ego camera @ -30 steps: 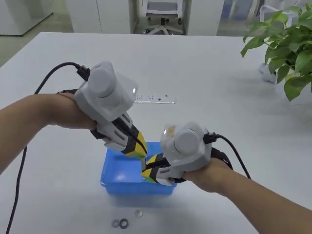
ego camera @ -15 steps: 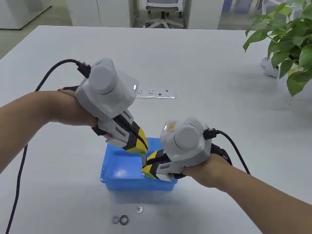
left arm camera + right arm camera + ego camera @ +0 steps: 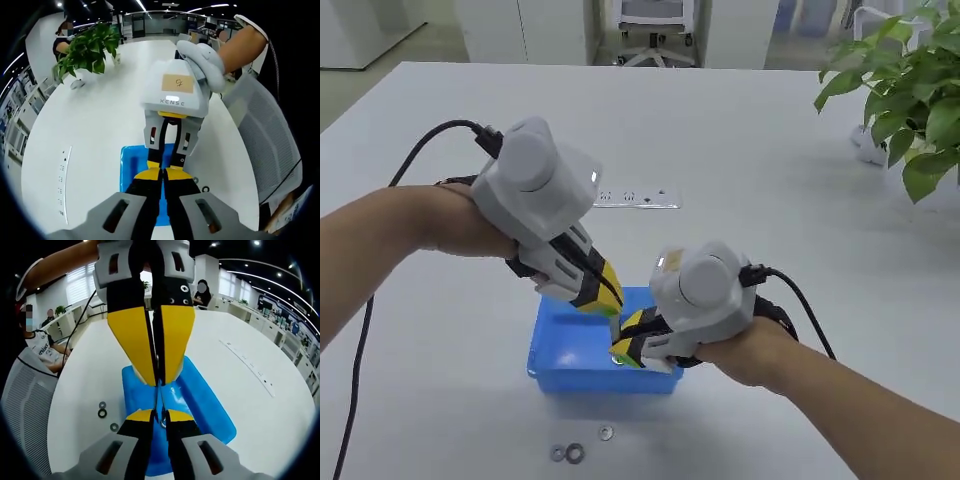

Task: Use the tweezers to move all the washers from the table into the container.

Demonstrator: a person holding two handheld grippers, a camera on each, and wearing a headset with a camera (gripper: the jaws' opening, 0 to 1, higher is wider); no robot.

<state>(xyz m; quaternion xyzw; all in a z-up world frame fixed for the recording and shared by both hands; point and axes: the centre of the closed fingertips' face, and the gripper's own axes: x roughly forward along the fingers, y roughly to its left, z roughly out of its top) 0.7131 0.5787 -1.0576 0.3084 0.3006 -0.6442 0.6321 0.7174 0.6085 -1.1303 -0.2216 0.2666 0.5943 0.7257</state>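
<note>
Both grippers are nose to nose right over the blue container (image 3: 580,385)! The left gripper (image 3: 605,297) has its yellow jaws closed to a hairline, and the right gripper (image 3: 628,352) just under it is drawn to the same narrow slit. The thin tweezers (image 3: 159,397) run from one pair of jaws into the other, so both look clamped on them. There's a glint at the right gripper's tips, maybe a washer, but it's too small to call. Three washers (image 3: 574,455) lie on the table (image 3: 770,200), past the container's wall on the person's side of both grippers. Best play here, I'd say: get the tweezer tip low inside the walls and ease the squeeze gently, so nothing bounces out.
</note>
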